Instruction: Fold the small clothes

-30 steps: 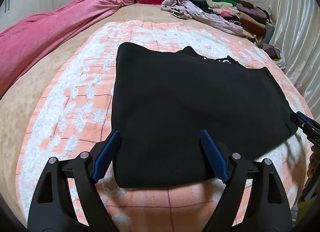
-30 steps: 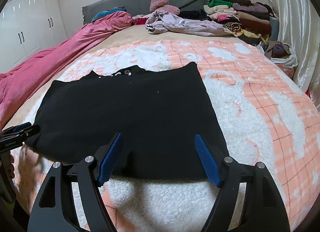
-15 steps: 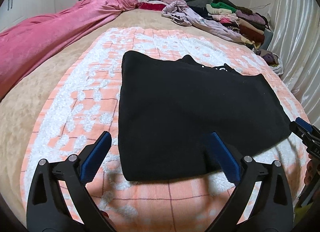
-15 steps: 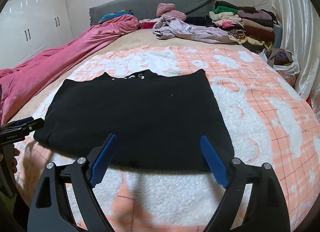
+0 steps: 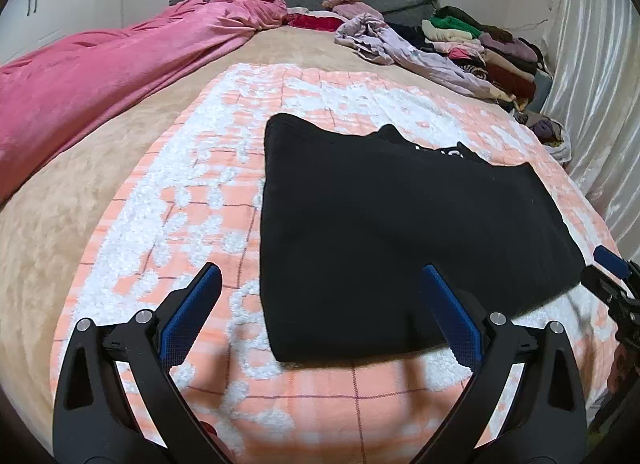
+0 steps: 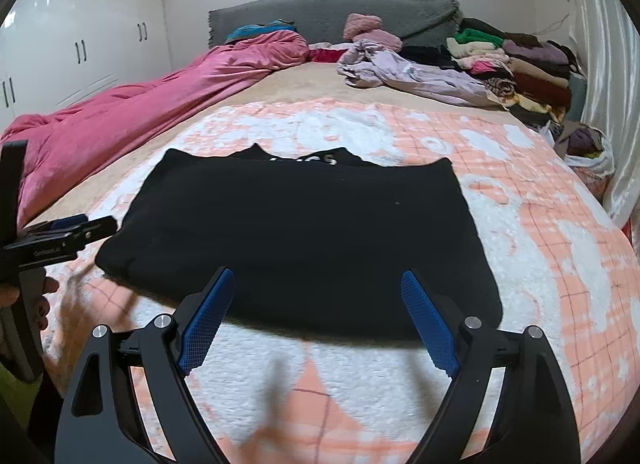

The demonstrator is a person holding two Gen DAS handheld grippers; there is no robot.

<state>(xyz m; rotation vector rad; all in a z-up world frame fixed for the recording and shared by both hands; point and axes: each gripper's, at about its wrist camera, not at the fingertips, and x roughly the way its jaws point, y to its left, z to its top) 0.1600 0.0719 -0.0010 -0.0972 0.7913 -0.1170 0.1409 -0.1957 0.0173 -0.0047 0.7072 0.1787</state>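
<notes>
Above black garment near edge: left gripper, right gripper level, wide open, empty.

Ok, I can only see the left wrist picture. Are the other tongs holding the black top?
Observer: No. The right tongs are open and empty, over the near edge of the black top.
Operator: Is there writing on it?
Observer: Yes, white letters by the neck. A fold hides part of them, and the last one looks like an S.
Operator: Can you see my tongs from there?
Observer: Yes. The left tongs show from the side, beside the top's left corner, with a hand round the handle.
</notes>
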